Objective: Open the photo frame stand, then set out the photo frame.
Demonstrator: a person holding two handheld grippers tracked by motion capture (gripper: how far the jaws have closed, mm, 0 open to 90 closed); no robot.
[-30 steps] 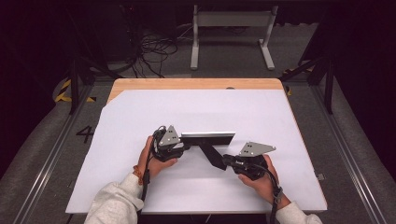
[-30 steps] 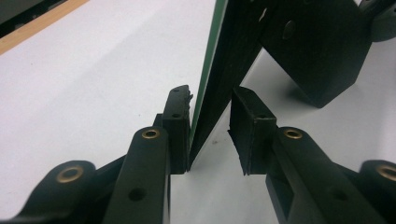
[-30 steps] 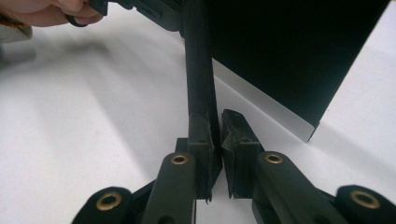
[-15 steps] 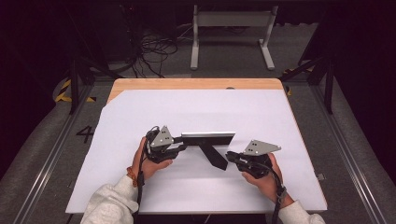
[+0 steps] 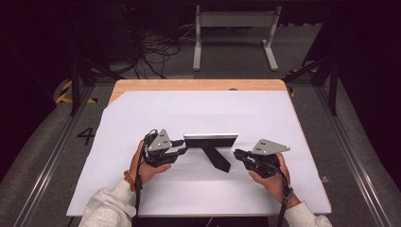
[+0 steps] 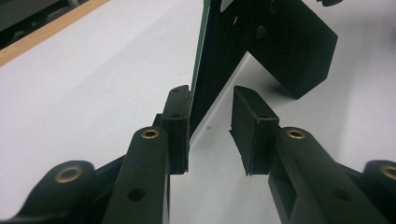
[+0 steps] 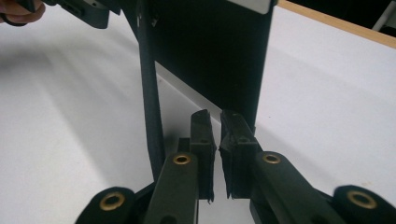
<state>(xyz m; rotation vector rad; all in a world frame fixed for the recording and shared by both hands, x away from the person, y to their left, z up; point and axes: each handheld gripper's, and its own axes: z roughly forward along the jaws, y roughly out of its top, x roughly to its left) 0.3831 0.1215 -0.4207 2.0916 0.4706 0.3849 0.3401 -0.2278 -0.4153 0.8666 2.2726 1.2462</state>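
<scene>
Thing: a picture frame (image 5: 211, 140) is stood upright near the middle of the white sheet (image 5: 142, 113) over the table (image 5: 198, 85), propped on its black back stand (image 5: 216, 158).
Long axis: the frame's long edge is seen running left to right in the high view; the stand is angled back toward the person.
Left gripper (image 5: 182, 150): set at the frame's left end. In the left gripper view the edge of the frame (image 6: 212, 70) is seen between the parted jaws; one pad (image 6: 177, 126) lies against it, the other pad (image 6: 250, 130) stands clear, so the frame is judged not clamped.
Right gripper (image 5: 236, 153): kept just right of the stand, tips aimed at it; jaws nearly closed, nothing between them.
Nearer hand: the left, already at the frame.
Key relation: the frame edge lies straight ahead inside the left jaws, so a squeeze alone would be needed.
</scene>
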